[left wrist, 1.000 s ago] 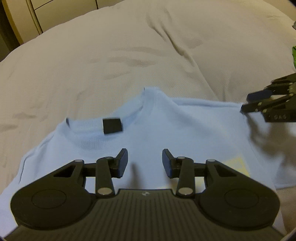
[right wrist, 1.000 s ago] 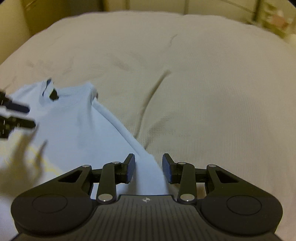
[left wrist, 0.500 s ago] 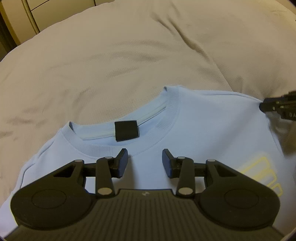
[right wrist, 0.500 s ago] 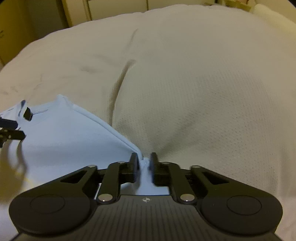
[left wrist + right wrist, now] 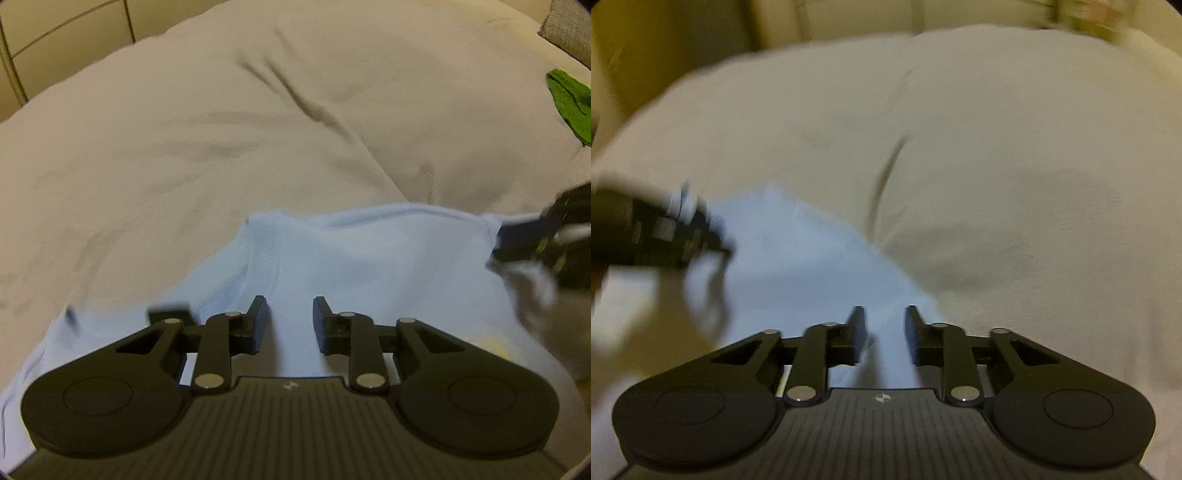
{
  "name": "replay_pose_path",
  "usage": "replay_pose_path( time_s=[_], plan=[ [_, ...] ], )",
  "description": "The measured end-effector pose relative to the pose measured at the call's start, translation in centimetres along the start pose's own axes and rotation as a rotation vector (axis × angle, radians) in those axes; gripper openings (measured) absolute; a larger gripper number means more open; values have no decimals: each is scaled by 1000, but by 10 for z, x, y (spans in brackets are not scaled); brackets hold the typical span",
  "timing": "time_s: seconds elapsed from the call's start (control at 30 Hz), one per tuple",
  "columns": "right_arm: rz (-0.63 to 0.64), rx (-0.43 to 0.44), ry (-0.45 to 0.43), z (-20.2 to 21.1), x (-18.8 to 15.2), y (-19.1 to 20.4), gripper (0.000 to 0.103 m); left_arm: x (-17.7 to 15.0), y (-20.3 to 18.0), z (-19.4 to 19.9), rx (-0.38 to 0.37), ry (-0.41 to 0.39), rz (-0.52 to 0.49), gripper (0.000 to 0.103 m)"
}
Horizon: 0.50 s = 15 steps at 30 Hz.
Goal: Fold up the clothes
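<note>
With the light-blue T-shirt [image 5: 369, 266] flat on the bed [image 5: 184, 147], the left claw [image 5: 290, 319], jaws just narrowed but apart, and the right claw [image 5: 884, 334], just widening, straddle cloth at 6 o'clock; next, pinch and fold

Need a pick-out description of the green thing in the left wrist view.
Start from the big beige bed cover that fills the frame. Follow it to the far right edge, well beyond the light blue shirt. The green cloth lies there, the only bright green item in sight.
</note>
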State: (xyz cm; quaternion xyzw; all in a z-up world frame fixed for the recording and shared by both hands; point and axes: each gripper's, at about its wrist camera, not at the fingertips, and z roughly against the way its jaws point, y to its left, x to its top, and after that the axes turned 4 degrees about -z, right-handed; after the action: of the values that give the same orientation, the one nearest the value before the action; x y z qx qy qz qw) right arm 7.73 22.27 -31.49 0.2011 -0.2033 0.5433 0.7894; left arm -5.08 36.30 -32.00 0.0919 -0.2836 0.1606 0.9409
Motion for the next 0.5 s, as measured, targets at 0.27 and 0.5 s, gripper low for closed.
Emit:
replay_pose_path(
  time_s=[0.27,0.5],
  plan=[
    [-260,-114,-76,16,-2,-15,35,8,39,29,116,-86,97,24],
    [-213,46,13,30,-27,26,36,-97,44,80,106,59,137,25]
  ],
)
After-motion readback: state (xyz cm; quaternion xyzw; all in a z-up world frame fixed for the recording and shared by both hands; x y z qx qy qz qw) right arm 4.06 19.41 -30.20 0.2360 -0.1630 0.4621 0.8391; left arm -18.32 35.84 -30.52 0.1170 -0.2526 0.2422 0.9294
